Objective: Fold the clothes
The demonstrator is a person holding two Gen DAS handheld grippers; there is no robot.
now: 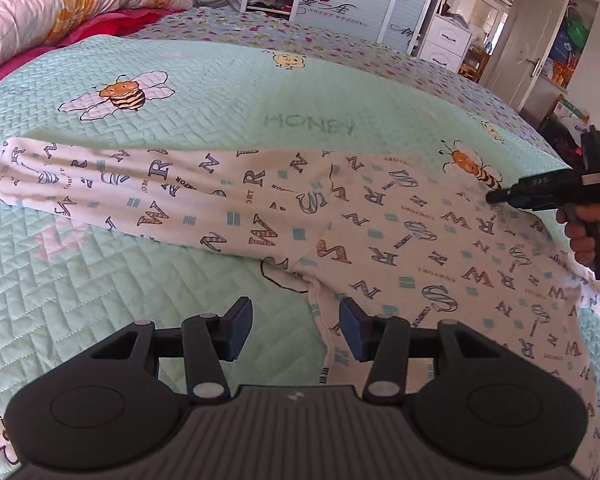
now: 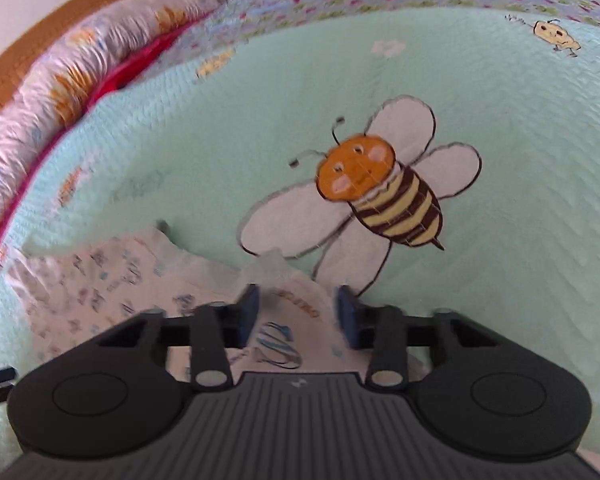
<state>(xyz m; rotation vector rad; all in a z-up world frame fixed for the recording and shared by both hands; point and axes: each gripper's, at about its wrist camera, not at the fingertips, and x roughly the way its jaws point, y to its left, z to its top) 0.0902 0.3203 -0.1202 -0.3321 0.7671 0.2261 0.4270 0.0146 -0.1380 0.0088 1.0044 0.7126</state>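
A pair of white pants [image 1: 340,216] printed with grey and blue letters is lying spread across the mint-green quilted bedspread [image 1: 204,80], one leg stretching away to the left and the body running toward the lower right edge of the bed. The left gripper [image 1: 296,330] is hovering just above the crotch seam of the pants, its jaws standing partly apart with nothing pinched between the blue pads; the cloth edge is passing under the gap. The right gripper [image 1: 496,197] is showing in the left wrist view at the far side of the pants, held by a hand [image 1: 582,236], its tip sitting at the cloth's upper edge beside a small bee print [image 1: 474,168]. In the right wrist view the right gripper [image 2: 296,312] is blurred, its pads standing apart over a bunched edge of the pants [image 2: 140,276], with cloth lying between and beneath them; whether the pads are pressing on it I cannot tell. A large bee print [image 2: 380,192] is lying just beyond, and a floral pillow [image 1: 60,4] is resting at the head of the bed
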